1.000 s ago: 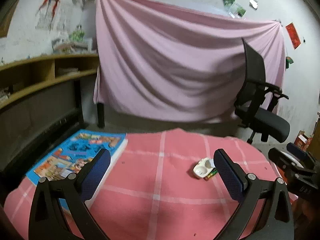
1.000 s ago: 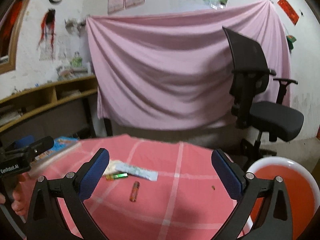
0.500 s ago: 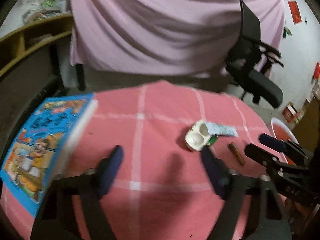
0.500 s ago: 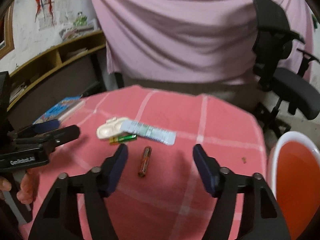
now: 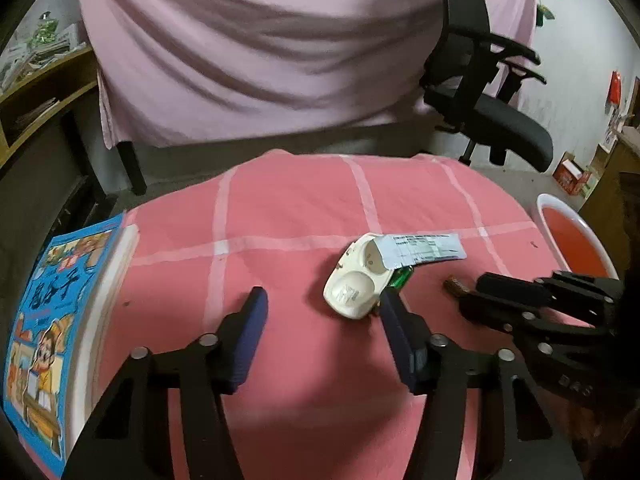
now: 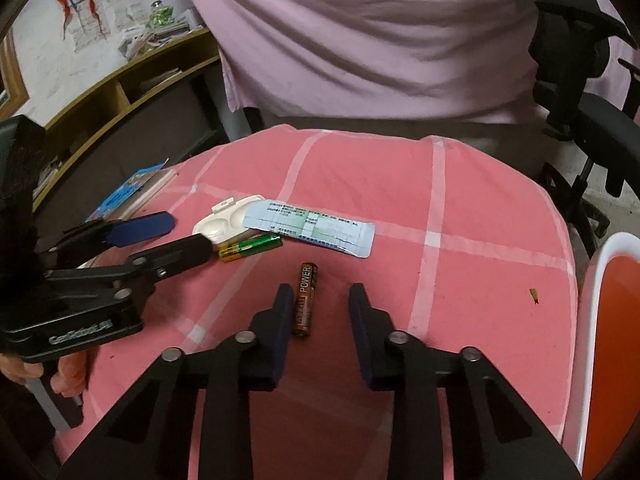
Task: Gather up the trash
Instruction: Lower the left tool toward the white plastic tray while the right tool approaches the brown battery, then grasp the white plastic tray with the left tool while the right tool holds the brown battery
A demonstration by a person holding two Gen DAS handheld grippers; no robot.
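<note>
On the pink checked tablecloth (image 5: 300, 208) lie a white plastic case (image 5: 356, 288), a printed foil strip (image 5: 420, 246), a green battery (image 6: 250, 247) and a brown battery (image 6: 306, 300). My left gripper (image 5: 322, 308) points down at the cloth with its jaws closing. The case lies just ahead of its right fingertip and no pad presses on it. My right gripper (image 6: 320, 292) is also closing. The brown battery lies on the cloth between its fingers, close to the left one, with a gap on the right side. The right gripper (image 5: 476, 294) also shows in the left wrist view.
A white bucket with a red inside (image 6: 592, 300) stands off the table's right edge. A blue picture book (image 5: 52, 312) lies on the left. A black office chair (image 5: 480, 92) and a hanging pink sheet (image 5: 280, 40) stand behind. Wooden shelves (image 6: 120, 92) line the left wall.
Both grippers tipped downward and sank toward the table, and their jaws narrowed. The right one came to straddle the brown battery; the left one drew up to the white case.
</note>
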